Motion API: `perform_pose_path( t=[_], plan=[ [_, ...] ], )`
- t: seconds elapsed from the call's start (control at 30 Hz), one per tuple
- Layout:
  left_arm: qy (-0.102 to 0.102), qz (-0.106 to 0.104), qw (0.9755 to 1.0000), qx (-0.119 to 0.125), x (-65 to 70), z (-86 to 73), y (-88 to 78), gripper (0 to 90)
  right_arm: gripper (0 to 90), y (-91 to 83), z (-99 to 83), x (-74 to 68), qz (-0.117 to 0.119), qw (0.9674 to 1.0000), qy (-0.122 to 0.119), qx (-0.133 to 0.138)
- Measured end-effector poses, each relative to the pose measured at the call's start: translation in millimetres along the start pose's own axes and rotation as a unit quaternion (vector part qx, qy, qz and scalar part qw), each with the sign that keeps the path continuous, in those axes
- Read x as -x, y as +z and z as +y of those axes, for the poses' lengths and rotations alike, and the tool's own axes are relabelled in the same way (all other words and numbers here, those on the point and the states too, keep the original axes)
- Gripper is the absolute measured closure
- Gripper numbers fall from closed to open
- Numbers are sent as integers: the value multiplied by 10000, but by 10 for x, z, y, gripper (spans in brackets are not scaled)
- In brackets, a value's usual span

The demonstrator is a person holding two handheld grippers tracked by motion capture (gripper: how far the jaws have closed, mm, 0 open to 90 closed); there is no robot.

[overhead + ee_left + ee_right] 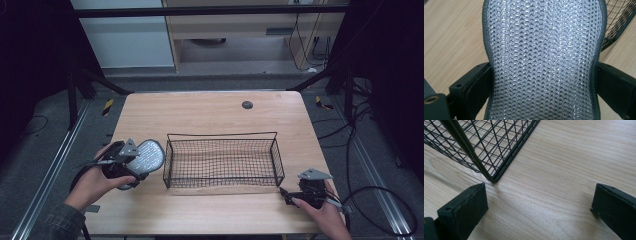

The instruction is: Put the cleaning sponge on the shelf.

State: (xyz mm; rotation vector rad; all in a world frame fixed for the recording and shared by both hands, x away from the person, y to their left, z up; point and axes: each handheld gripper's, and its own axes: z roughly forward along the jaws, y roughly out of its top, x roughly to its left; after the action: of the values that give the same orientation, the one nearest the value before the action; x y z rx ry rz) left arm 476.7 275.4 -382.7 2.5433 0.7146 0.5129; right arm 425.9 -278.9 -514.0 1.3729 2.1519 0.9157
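Two grippers at work, one loaded and one empty, beside a wire basket (pixel 222 162).

We hold a silvery mesh insole (pixel 145 156) in our left gripper (pixel 131 167), its fingers (pixel 477 85) clamped on the insole's narrow waist, just off the basket's 9 o'clock end, above the bench (pixel 210 112). Our right gripper (pixel 539 206) rests at the basket's 4 o'clock corner, fingers (pixel 465 206) spread wide apart, gripping nothing.
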Motion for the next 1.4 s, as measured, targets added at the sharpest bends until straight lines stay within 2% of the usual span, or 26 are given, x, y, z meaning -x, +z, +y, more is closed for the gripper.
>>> perform_pose_path(
  t=[0.33, 0.63, 0.83, 1.2, 1.4],
  plan=[
    [316, 55, 9995, 58, 48, 322, -56, 44, 5, 0, 0, 0, 7, 10000, -7, 2],
    [646, 51, 9978, 121, 128, 626, -59, 44, 5, 0, 0, -1, 6, 10000, 0, 3],
    [775, 31, 9969, 122, 188, 787, -20, 45, 5, 1, 0, -1, 8, 10000, -1, 1],
    [1127, -49, 9936, 94, 328, 1091, 85, 45, 5, 0, 1, 0, 16, 10000, -7, 1],
    [1204, -123, 9926, 82, 383, 1188, 146, 45, 5, 0, 0, -1, 16, 10000, -4, 3]
  ],
)
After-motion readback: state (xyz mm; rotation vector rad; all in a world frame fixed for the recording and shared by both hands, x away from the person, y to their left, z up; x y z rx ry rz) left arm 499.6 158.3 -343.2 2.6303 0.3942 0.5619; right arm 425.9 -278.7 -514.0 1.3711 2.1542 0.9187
